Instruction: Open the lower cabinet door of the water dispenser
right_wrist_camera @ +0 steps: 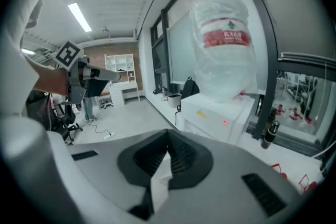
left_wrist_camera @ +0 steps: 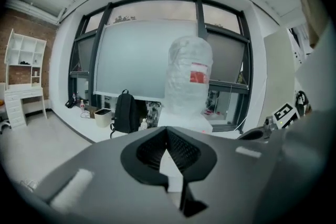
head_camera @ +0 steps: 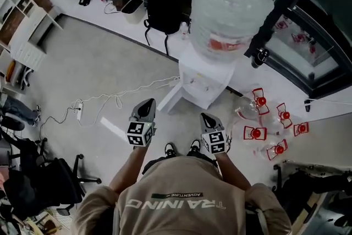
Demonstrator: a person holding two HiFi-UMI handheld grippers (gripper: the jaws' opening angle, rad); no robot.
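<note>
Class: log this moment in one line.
left gripper: shut, empty | right gripper: shut, empty | white box-shaped water dispenser: untouched | its white lower door: appears open

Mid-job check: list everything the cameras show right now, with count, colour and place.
water dispenser: one, white, on the floor ahead of the grippers
lower cabinet door: one, white, seems swung open at the dispenser's left
water bottle: one, clear, red label, plastic-wrapped, on top of the dispenser
empty bottles: about five, clear with red caps, on the floor right of the dispenser
backpack: one, black, by the window wall
waste bin: one, white, left of the backpack
power strip: one, white, on the floor at left
left gripper: grey, shut, empty
right gripper: grey, shut, empty
</note>
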